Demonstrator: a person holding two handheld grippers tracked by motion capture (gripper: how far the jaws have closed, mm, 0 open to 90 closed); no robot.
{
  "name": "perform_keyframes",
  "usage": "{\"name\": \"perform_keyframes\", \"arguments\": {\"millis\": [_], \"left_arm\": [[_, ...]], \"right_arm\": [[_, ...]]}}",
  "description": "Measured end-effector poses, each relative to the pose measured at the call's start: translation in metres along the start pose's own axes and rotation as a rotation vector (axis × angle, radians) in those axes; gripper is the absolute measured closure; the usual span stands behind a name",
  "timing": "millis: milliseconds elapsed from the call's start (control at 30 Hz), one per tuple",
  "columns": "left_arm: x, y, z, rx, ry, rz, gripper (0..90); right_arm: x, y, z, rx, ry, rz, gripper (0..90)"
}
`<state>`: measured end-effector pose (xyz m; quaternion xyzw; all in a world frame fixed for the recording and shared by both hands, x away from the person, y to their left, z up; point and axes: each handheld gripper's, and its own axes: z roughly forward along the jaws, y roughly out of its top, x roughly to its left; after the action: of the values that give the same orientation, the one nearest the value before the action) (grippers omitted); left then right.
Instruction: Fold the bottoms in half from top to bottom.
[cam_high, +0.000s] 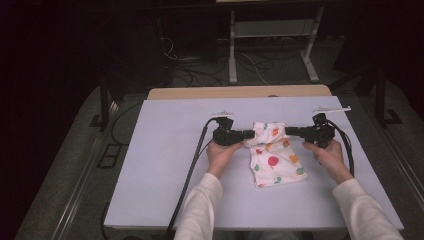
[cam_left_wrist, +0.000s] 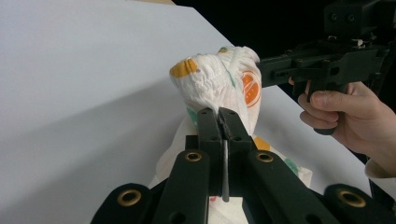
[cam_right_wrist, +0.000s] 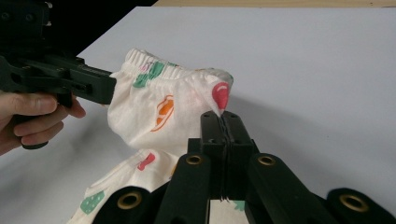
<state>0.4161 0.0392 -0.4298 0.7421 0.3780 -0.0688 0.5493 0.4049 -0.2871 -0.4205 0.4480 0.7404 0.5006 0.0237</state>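
Note:
A small white cloth garment (cam_high: 274, 156) printed with coloured fruit shapes lies on the white table top (cam_high: 165, 165), its far end lifted and bunched. My left gripper (cam_high: 248, 135) is shut on the left side of that raised end, and my right gripper (cam_high: 288, 131) is shut on the right side. In the left gripper view the black jaws pinch the white fabric (cam_left_wrist: 212, 84) at the left gripper's tips (cam_left_wrist: 219, 112), with the other gripper (cam_left_wrist: 322, 63) and a hand beyond. In the right gripper view the right gripper's tips (cam_right_wrist: 223, 115) clamp a corner of the elastic-edged cloth (cam_right_wrist: 163, 107).
Black cables (cam_high: 192, 165) trail from both grippers toward the near table edge. A wooden board edge (cam_high: 240, 92) shows behind the white top. Past the table stand a metal frame's legs (cam_high: 232, 60) and loose cables on a dark floor.

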Motion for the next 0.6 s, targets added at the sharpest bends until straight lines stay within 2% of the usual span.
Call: {"name": "perform_keyframes", "arguments": {"millis": [300,600], "left_arm": [[-0.004,-0.005,0.002,0.006,-0.006,-0.01,88.1],[-0.008,-0.011,0.002,0.026,-0.025,0.006,88.2]], "right_arm": [[0.001,-0.007,-0.004,0.007,0.003,-0.013,88.0],[0.003,-0.011,-0.011,0.013,0.001,-0.016,88.0]]}}
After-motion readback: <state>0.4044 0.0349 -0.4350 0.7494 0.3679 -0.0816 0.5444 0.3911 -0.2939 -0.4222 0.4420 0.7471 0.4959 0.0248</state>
